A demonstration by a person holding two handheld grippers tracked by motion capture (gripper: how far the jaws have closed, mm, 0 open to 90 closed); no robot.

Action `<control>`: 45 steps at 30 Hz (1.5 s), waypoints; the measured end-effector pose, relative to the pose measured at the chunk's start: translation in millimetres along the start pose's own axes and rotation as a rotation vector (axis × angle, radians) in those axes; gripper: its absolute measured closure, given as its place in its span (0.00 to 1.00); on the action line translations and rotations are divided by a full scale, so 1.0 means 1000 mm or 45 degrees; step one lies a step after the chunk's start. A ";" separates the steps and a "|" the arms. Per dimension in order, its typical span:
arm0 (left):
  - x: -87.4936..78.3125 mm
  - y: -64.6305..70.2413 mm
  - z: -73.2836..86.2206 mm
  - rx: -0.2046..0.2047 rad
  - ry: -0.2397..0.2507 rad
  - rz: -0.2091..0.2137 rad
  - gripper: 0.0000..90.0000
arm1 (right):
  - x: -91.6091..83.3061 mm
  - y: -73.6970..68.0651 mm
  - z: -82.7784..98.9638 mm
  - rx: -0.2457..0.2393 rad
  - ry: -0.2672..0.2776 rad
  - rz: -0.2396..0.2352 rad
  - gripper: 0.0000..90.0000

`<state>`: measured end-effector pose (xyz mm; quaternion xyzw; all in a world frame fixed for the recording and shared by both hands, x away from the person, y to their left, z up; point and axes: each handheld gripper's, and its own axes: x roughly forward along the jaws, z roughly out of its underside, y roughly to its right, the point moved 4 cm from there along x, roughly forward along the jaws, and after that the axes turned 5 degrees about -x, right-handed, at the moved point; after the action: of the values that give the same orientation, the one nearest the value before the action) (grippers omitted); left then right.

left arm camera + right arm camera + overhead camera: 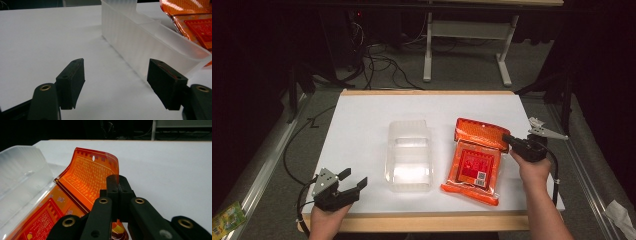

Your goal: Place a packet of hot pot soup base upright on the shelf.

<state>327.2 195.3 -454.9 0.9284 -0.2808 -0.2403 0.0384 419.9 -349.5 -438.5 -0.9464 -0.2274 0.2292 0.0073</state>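
Observation:
An orange-red foil packet point(474, 160) lies on the white table point(362, 125), right of centre. My right gripper point(507, 138) is shut on the packet's right edge near its far end, and that end curls up off the table. In the right gripper view the jaws pinch the packet point(87, 175) by its edge. A clear plastic tray point(409, 155) sits mid-table, left of the packet. My left gripper point(352, 180) rests near the front left corner, open, with nothing between its fingers. In the left gripper view the tray point(140, 42) lies ahead to the right of the open jaws.
The table's wooden front edge point(422, 222) runs along the bottom. A green packet point(227, 217) lies on the floor at the lower left. Cables point(382, 65) and a white frame leg point(428, 50) stand beyond the table's far edge.

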 end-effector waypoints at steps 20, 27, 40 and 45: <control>0.024 0.066 -0.048 0.100 0.020 0.125 0.31 | -0.045 -0.060 -0.042 -0.173 0.222 -0.079 1.00; 0.042 0.090 -0.073 0.129 0.027 0.166 0.31 | -0.058 -0.080 -0.053 -0.230 0.285 -0.128 1.00; 0.112 0.131 -0.109 0.124 -0.052 0.265 0.31 | -0.067 -0.090 -0.055 -0.257 0.320 -0.146 1.00; 0.142 0.144 -0.120 0.104 -0.087 0.302 0.32 | -0.067 -0.087 -0.053 -0.245 0.322 -0.154 1.00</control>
<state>414.2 -10.5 -379.6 0.8807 -0.3994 -0.2537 0.0191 353.2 -295.6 -352.1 -0.9486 -0.3022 0.0845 -0.0408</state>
